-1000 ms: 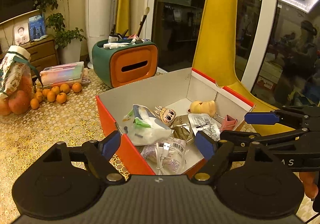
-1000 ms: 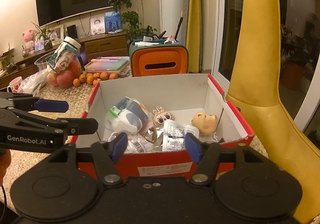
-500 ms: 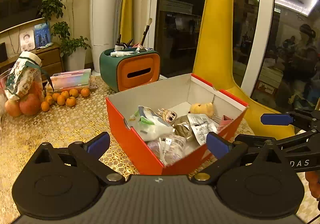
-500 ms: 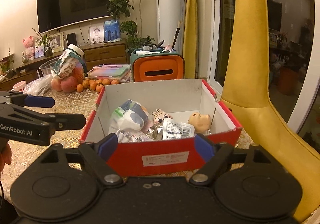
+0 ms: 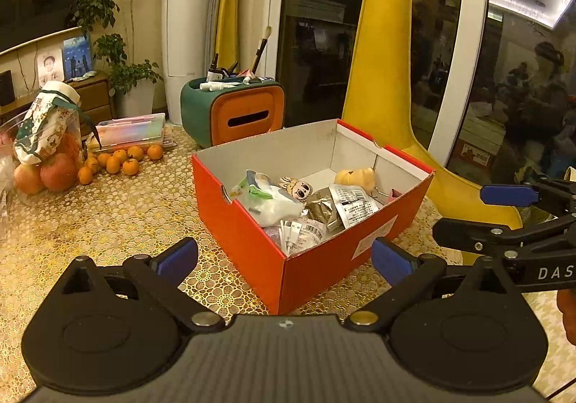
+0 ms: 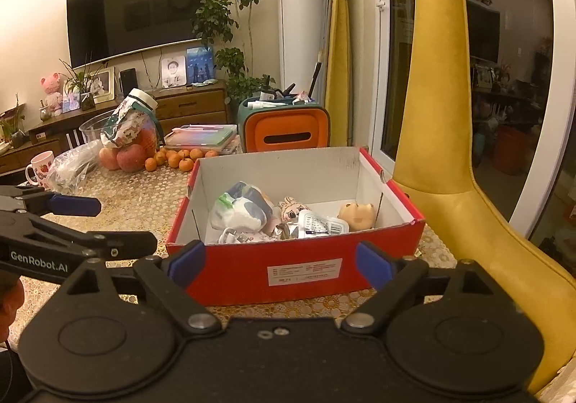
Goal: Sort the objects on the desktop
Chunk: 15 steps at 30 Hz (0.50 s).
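Shoebox [image 5: 316, 259], red and crammed with packets, sits near the counter [image 5: 108, 223] edge between both empty, spread jaws, the right still widening; a nudge could topple it.

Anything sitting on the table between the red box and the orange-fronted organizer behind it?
No, that stretch is bare: only patterned tablecloth shows between the red box and the organizer. The left wrist view shows it best; the right wrist view hides it behind the box.
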Tool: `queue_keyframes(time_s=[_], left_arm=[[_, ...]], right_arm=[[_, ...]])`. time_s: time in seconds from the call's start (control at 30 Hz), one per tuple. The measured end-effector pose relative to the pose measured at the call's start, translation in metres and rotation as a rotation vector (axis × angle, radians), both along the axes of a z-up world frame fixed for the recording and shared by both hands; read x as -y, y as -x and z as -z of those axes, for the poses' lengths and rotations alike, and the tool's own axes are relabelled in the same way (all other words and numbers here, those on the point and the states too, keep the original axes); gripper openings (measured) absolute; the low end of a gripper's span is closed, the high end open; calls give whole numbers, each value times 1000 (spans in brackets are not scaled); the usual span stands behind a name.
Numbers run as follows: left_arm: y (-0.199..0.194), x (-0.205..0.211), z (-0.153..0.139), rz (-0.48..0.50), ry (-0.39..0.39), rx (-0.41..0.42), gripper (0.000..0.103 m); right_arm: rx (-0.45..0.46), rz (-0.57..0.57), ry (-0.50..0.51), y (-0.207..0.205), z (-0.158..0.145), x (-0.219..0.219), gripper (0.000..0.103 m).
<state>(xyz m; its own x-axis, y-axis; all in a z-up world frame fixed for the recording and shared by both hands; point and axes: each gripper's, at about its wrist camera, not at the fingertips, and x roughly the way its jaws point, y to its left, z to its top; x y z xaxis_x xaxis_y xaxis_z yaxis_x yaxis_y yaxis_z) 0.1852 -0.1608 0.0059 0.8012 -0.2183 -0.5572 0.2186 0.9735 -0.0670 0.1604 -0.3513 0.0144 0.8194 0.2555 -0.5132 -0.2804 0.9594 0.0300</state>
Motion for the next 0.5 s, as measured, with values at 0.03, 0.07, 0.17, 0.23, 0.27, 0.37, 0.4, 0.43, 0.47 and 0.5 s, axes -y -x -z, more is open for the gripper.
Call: queue_keyframes(time_s=[0.03, 0.07, 0.17, 0.23, 0.27, 0.37, 0.4, 0.43, 0.47, 0.5], left_arm=[[0, 0, 0, 0, -1, 0, 103], [0, 0, 1, 4, 1, -3, 103], [1, -1, 2, 12, 5, -7, 103], [2, 0, 3, 14, 1, -8, 103], [2, 0, 4, 17, 0, -9, 103], [3, 0, 6, 21, 0, -14, 103], [3, 0, 6, 20, 2, -15, 103], [3, 0, 6, 21, 4, -17, 103], [3, 0, 7, 22, 7, -20, 103], [3, 0, 7, 22, 8, -21, 103]], right_arm=[[0, 2, 0, 2, 0, 0, 91], [-1, 3, -1, 3, 1, 0, 91], [-11, 15, -11, 5, 5, 1, 91], [-19, 26, -21, 6, 7, 2, 91], [-23, 31, -26, 7, 8, 2, 91], [-35, 42, -39, 9, 11, 4, 91], [-37, 45, -41, 10, 11, 4, 91], [-41, 49, -41, 10, 12, 4, 91], [-45, 52, -42, 11, 13, 5, 91], [-50, 56, -45, 12, 14, 5, 91]])
